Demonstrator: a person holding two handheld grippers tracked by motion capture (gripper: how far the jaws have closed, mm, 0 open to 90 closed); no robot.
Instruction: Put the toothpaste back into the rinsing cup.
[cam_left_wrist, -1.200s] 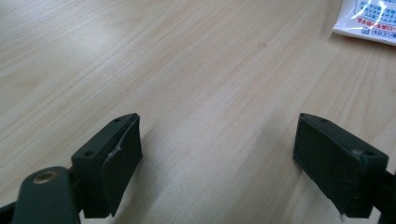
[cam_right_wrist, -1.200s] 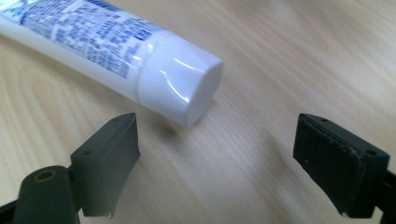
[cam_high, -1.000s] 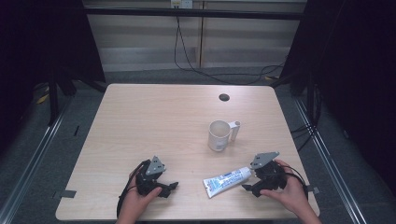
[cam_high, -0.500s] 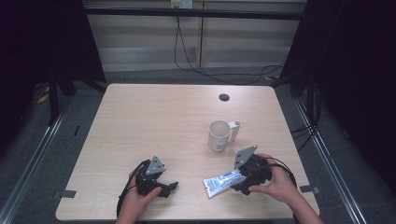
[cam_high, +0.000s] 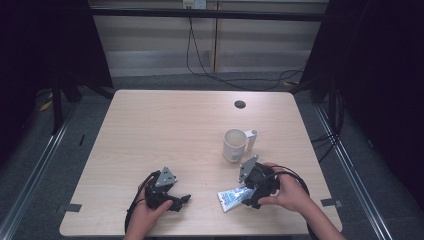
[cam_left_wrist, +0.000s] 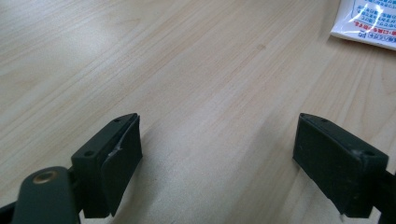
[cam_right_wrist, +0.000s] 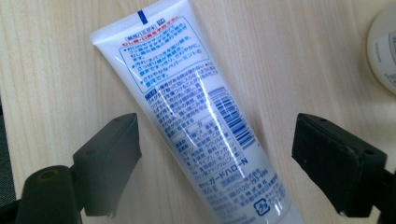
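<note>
Over the tube (cam_right_wrist: 201, 121), the right gripper (cam_high: 250, 192) tilts down, jaws apart; left gripper (cam_high: 181, 200) rests flat, jaws apart.

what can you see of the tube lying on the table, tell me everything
The tube is a white, glossy plastic squeeze tube lying flat on the pale wooden table, near its front edge and just short of the white mug. Its back faces up: blue and red small print, a barcode, and a blue mark at the flat crimped end. The cap end is hidden. The right gripper hangs over it, jaws open on either side, not touching it as far as I can tell.
</note>
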